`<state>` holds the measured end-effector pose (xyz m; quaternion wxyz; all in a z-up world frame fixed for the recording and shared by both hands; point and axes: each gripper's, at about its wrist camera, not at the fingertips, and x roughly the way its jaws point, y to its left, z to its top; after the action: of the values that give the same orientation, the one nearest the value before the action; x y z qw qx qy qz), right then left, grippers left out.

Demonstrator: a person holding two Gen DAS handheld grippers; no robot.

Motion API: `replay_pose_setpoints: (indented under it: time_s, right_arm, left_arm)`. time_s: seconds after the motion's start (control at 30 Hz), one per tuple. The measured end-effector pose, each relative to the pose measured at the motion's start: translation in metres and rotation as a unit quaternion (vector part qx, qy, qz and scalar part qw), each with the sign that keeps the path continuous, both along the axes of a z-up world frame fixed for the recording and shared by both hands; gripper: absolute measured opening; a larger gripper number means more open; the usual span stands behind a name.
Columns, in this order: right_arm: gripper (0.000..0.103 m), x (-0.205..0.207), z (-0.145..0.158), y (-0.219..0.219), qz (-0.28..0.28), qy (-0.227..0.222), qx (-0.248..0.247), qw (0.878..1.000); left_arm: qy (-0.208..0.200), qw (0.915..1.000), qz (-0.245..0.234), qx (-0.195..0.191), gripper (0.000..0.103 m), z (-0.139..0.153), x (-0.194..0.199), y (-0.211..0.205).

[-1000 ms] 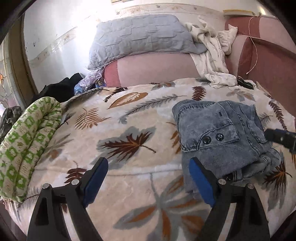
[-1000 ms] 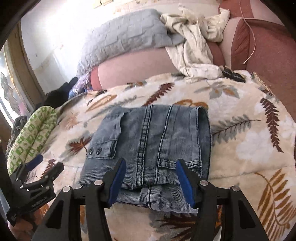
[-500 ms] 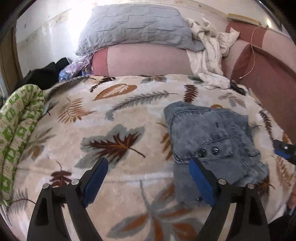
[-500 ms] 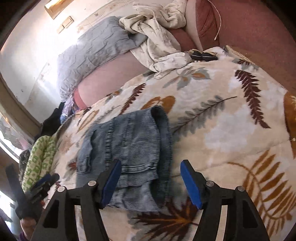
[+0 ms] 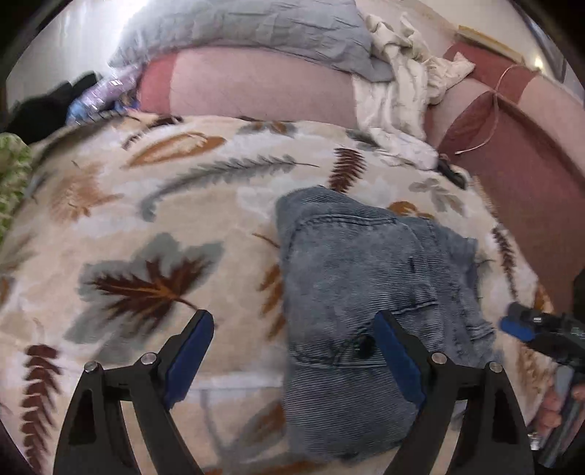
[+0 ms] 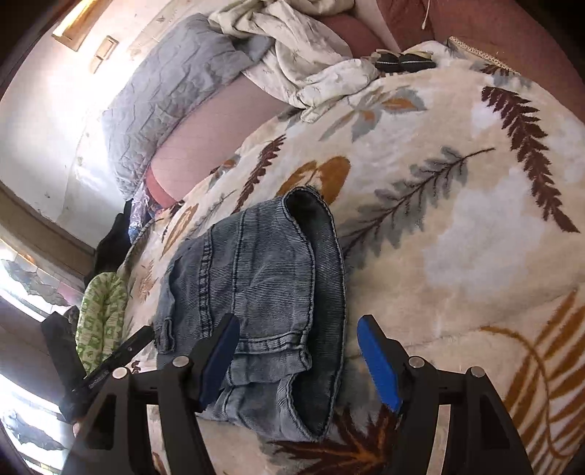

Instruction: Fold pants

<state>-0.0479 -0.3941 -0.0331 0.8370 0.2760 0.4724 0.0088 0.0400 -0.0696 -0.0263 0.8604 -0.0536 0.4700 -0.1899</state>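
Two tongs have let go: the jeans (image 6: 256, 292) lie folded on the bed (image 6: 457, 226), between the spread right tongs (image 6: 298, 360), no longer nipped; left tongs (image 5: 292, 352) spread at their edge. Folding looks finished.

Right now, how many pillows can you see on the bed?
1: a grey quilted pillow lying on the pink bolster at the head of the bed. The crumpled white cloth beside it may hide more.

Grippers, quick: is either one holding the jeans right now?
Left gripper: open, holding nothing.
Right gripper: open, over the jeans, not gripping.
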Motion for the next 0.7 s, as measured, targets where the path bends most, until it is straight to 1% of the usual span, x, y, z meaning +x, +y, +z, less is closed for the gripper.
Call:
replay_pose_setpoints:
  time_s: [0.1, 0.13, 0.2, 0.23, 0.33, 0.43, 0.53, 0.6, 0.7]
  right_arm:
    - [0.071, 0.006, -0.003, 0.000, 0.001, 0.004, -0.001, 1.000]
    - [0.071, 0.007, -0.004, -0.001, 0.003, 0.005, -0.001, 1.000]
    - [0.071, 0.015, -0.006, -0.002, 0.003, 0.008, -0.011, 1.000]
    - [0.071, 0.017, -0.007, -0.003, 0.004, 0.010, -0.012, 1.000]
    - [0.071, 0.027, -0.018, -0.007, 0.006, 0.027, -0.002, 1.000]
    - [0.071, 0.034, -0.026, -0.005, 0.013, 0.043, 0.002, 0.999]
    - [0.071, 0.039, -0.031, -0.001, 0.021, 0.050, 0.004, 0.999]
    - [0.071, 0.041, -0.033, 0.001, 0.025, 0.054, 0.003, 0.998]
    - [0.073, 0.045, -0.036, 0.001, 0.024, 0.053, 0.009, 0.998]
  left_arm:
    - [-0.012, 0.9985, -0.026, -0.048, 0.089, 0.000, -0.003, 0.000]
    - [-0.014, 0.9980, -0.033, -0.052, 0.089, 0.000, -0.004, -0.001]
    - [-0.010, 0.9970, -0.054, -0.055, 0.089, 0.000, -0.002, -0.007]
    - [-0.009, 0.9969, -0.059, -0.050, 0.089, -0.001, -0.001, -0.009]
    - [0.000, 0.9958, -0.083, -0.038, 0.089, -0.007, 0.005, -0.014]
    - [0.012, 0.9935, -0.101, -0.051, 0.089, -0.010, 0.009, -0.016]
    - [0.014, 0.9909, -0.122, -0.055, 0.089, -0.011, 0.012, -0.019]
    - [0.017, 0.9912, -0.118, -0.059, 0.089, -0.014, 0.017, -0.017]
    - [0.033, 0.9902, -0.110, -0.080, 0.089, -0.018, 0.024, -0.013]
